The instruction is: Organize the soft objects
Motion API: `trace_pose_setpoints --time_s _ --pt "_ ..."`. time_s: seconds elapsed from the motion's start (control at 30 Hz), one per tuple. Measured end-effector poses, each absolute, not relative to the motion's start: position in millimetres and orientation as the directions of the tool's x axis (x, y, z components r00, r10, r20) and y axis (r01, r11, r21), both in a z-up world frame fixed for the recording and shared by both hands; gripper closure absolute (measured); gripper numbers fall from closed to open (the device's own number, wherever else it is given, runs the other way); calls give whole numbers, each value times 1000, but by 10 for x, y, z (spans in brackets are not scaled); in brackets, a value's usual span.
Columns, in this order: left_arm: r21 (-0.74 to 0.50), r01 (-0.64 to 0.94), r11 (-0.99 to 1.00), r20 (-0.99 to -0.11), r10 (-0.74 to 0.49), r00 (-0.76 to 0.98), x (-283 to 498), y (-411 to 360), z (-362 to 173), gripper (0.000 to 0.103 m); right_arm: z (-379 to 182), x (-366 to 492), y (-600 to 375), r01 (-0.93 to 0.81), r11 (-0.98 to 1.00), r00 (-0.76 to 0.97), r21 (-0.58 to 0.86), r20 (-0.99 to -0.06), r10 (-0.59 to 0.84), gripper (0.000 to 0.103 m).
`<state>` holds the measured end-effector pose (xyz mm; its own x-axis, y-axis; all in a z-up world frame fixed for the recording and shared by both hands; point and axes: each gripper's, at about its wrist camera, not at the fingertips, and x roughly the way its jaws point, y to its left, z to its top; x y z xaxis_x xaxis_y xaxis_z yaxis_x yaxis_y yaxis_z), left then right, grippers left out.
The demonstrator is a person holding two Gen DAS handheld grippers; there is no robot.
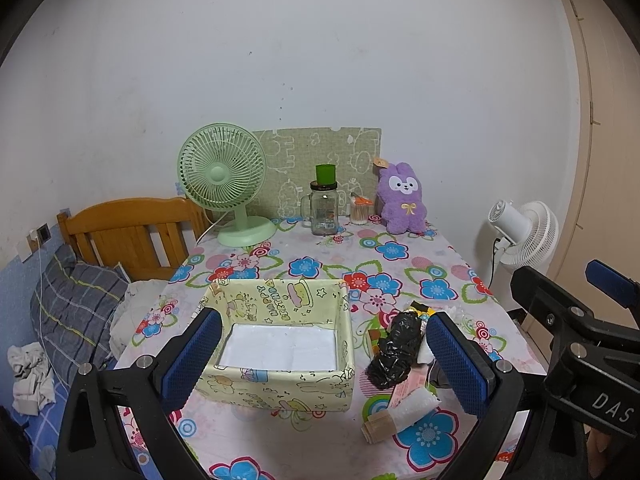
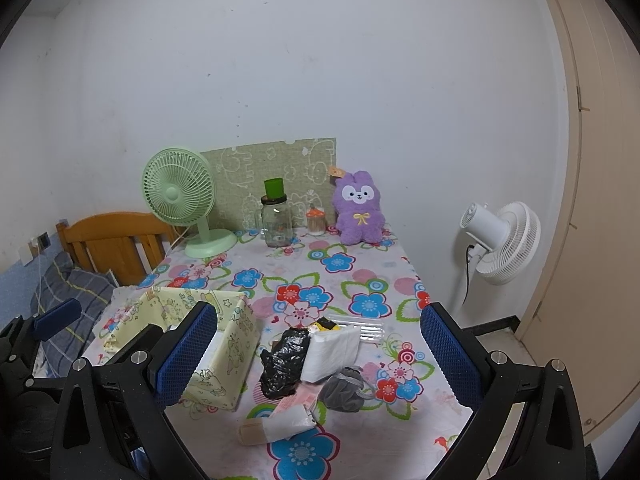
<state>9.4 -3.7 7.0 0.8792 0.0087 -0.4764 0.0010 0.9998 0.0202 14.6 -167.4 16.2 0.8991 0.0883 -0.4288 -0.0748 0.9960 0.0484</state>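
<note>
A pale yellow cartoon-print fabric box [image 1: 276,390] with a white bottom stands open on the floral table, between the fingers of my open left gripper [image 1: 324,316]. To its right lies a pile of soft things: a crumpled black plastic bag [image 2: 284,364], a white tissue pack [image 2: 330,350], a grey drawstring pouch [image 2: 344,388], a rolled white bag [image 2: 290,424] and a pink packet [image 2: 298,398]. My right gripper [image 2: 318,309] hovers open above this pile and holds nothing. A purple plush bunny [image 2: 360,210] sits at the table's back edge.
A green desk fan [image 1: 224,184], a glass jar [image 1: 323,212] with a green cup on it and a cotton-swab tub [image 1: 359,212] line the back. A clear straw pack [image 2: 360,330] lies behind the pile. A white floor fan [image 2: 500,240] stands right, a bed [image 1: 72,312] left.
</note>
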Motion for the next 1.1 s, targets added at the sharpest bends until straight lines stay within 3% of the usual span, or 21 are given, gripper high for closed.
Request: trace_pose_setpoints --time_s 0.57,1.1 --pt "21 -1 1000 -490 12 871 168 -219 -87 1 97 186 -1691 -97 994 901 49 -420 108 2" --pt "-4 34 999 -549 -31 835 340 -560 -538 4 -380 404 -1920 -123 989 874 77 -463 145 3"
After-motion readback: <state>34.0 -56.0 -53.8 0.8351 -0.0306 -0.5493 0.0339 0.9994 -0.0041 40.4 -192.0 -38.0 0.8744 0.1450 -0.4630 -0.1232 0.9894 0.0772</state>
